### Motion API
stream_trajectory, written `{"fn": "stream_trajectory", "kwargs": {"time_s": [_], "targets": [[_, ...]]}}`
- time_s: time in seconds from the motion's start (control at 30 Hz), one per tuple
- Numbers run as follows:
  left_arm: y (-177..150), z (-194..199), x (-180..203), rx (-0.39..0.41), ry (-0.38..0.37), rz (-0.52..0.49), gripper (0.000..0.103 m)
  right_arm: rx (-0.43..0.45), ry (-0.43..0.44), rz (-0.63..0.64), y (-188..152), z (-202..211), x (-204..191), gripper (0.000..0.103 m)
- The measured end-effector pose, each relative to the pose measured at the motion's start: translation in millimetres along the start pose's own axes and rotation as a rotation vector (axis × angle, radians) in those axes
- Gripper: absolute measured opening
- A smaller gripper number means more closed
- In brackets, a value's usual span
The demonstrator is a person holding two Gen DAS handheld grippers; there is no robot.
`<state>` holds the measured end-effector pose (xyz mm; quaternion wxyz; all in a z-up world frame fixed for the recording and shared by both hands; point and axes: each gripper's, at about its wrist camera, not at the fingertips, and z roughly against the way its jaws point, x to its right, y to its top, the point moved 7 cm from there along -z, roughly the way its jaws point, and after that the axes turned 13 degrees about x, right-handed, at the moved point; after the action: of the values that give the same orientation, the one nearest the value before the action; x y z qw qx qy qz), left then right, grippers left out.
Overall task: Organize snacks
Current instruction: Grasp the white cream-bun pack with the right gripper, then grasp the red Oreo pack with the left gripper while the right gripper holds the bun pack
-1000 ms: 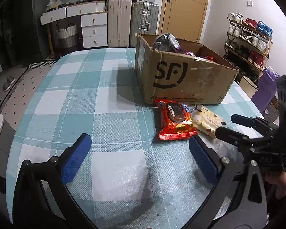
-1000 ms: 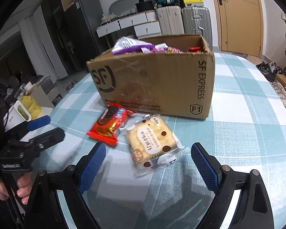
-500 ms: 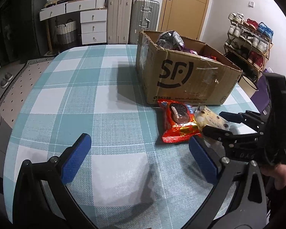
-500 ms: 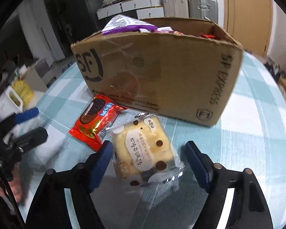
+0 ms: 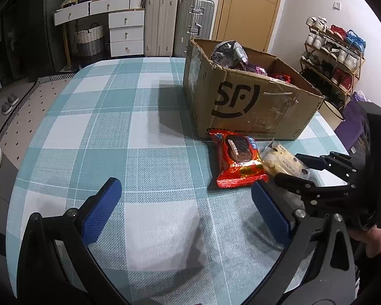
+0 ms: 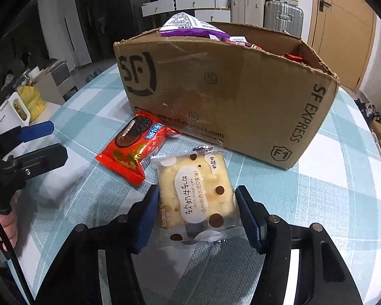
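Note:
A yellow cake packet (image 6: pixel 198 195) lies on the checked tablecloth (image 5: pixel 129 137) in front of the cardboard SF box (image 6: pixel 228 96), which holds several snack bags. A red cookie packet (image 6: pixel 134 147) lies just to its left, touching it. My right gripper (image 6: pixel 196 208) straddles the cake packet. Its jaws are closing, and the blue pads (image 6: pixel 149 211) sit right at the wrapper's sides without squeezing it. In the left wrist view the right gripper (image 5: pixel 289 169) reaches over the cake packet (image 5: pixel 279 160), beside the red packet (image 5: pixel 237 160). My left gripper (image 5: pixel 188 211) hangs open over bare cloth.
The box (image 5: pixel 254 106) stands at the table's far right. Behind the table are suitcases (image 5: pixel 180 25) and white drawers (image 5: pixel 125 33), with a shoe rack (image 5: pixel 335 58) on the right. A white mug with a yellow item (image 6: pixel 20 104) sits left of the table.
My right gripper came forward over the cake packet and its jaws narrowed from wide apart to close beside the wrapper. The left gripper stayed where it was.

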<state>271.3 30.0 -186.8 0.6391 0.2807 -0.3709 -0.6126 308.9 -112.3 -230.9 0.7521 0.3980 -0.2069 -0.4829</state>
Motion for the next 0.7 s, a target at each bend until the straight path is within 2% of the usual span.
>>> {"fn": "stream_trajectory", "kwargs": {"time_s": [0.37, 0.7], "targets": [[2, -5, 8, -0.020, -0.013, -0.001, 0.102, 0.037, 0.029, -0.071, -4, 28, 6, 0.061], [12, -20, 33, -0.039, -0.028, -0.029, 0.102, 0.081, 0.030, -0.180, -21, 49, 23, 0.061]]}}
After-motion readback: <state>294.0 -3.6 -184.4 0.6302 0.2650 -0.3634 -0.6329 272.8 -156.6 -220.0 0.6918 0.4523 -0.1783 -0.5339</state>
